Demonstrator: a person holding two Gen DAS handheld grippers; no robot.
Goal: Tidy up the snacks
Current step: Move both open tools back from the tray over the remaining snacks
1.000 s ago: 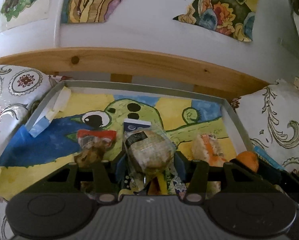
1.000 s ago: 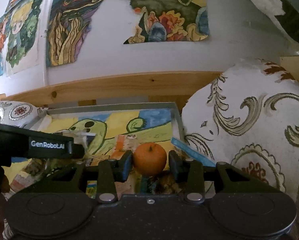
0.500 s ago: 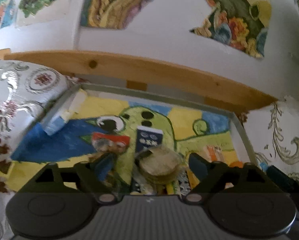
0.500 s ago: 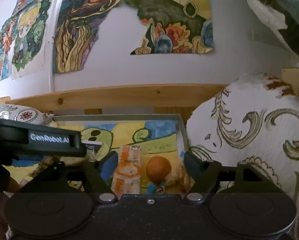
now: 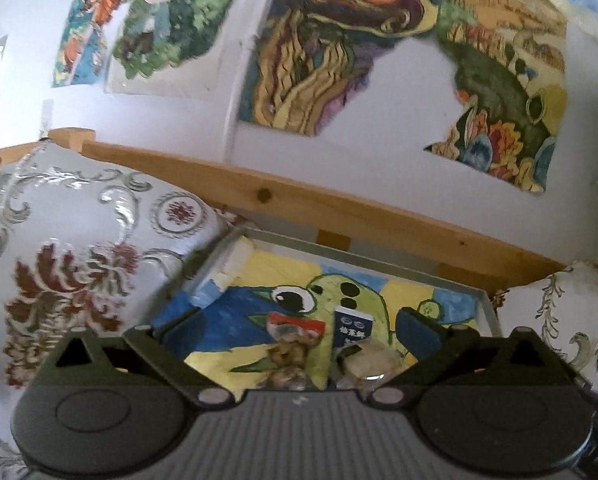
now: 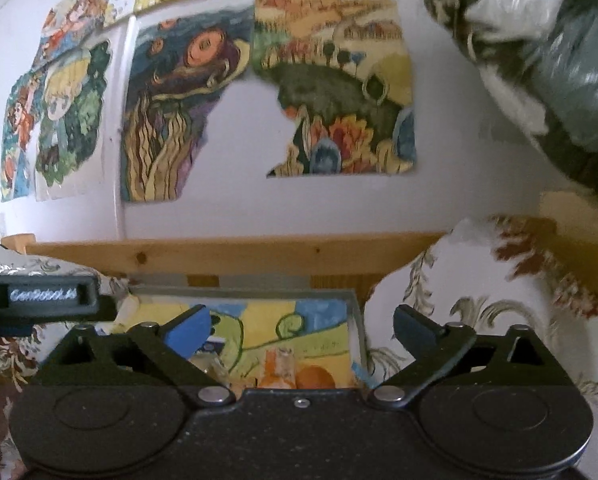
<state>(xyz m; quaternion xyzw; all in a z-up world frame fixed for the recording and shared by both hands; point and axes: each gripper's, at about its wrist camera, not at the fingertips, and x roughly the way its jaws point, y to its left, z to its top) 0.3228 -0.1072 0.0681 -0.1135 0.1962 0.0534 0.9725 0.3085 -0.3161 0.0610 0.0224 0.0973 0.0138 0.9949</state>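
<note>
Both grippers spread wide and empty above the tray [image 5: 489,306], left gripper [image 5: 299,330] over wrapped snacks [image 5: 295,340], right gripper [image 6: 301,328] over the orange [image 6: 315,378]

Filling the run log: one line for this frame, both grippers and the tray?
left gripper: open, empty | right gripper: open, empty | orange: in tray | round wrapped snack: in tray

Orange [image 6: 314,378] and clear-wrapped snack [image 5: 365,364] half hidden behind tool bodies; blue packet [image 5: 353,330] print too small to read; tray [image 5: 487,304] near edge hidden.
</note>
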